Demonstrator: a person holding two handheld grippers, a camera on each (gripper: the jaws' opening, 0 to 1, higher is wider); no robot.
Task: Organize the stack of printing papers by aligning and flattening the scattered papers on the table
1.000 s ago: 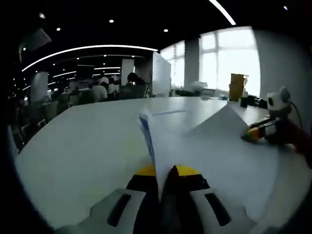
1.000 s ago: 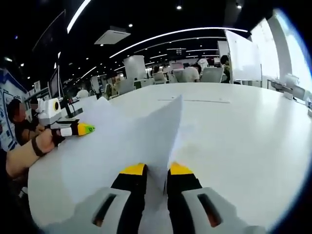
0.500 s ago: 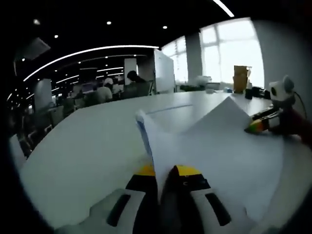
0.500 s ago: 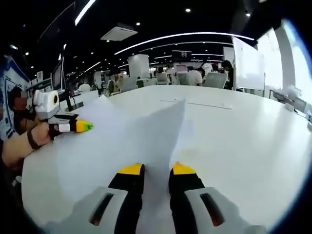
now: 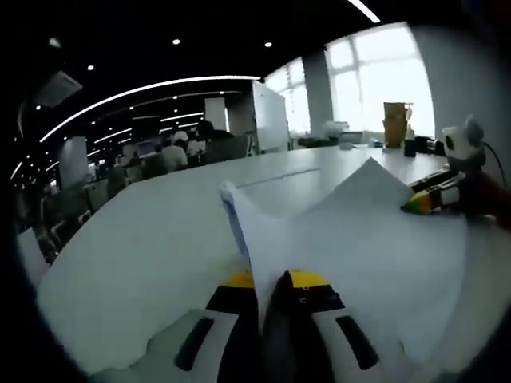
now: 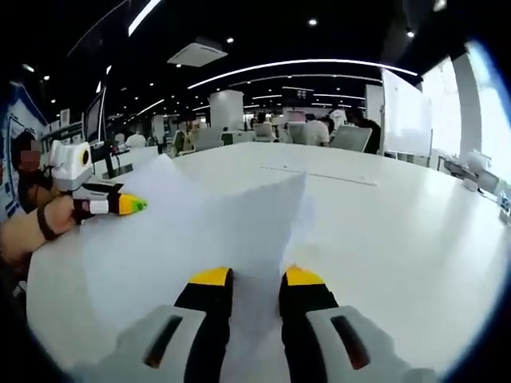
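Thin white printing papers (image 5: 351, 239) lying spread and fanned over the wide white surface (image 5: 136, 247), one edge lifted and pinched upright between the yellow-tipped jaws of the left claw (image 5: 267, 281). In the right gripper view the same white printing papers (image 6: 200, 231) standing as a raised fold from the near edge, clamped between the jaws of the right claw (image 6: 249, 279); jaws narrow on both sides, closed on the sheets with no visible gap beyond the paper itself. Opposite claw visible at the far right of the left gripper view, and at the far left of the right gripper view beside a hand and wrist.

Light, limp stock by the look of it: bending freely where lifted, sagging away from each grip, corners peaking rather than lying flat. Likely slippery sheet on sheet, so prone to sliding out of register under any sideways pull, and easy to crease or tear if tugged hard from two ends at once. Best taken at opposite edges near the middle of each side, low to the surface, with a firm but gentle pinch through the whole thickness, then tapped square and pressed down flat. Far across the surface, office chairs and seated people, well apart from the work
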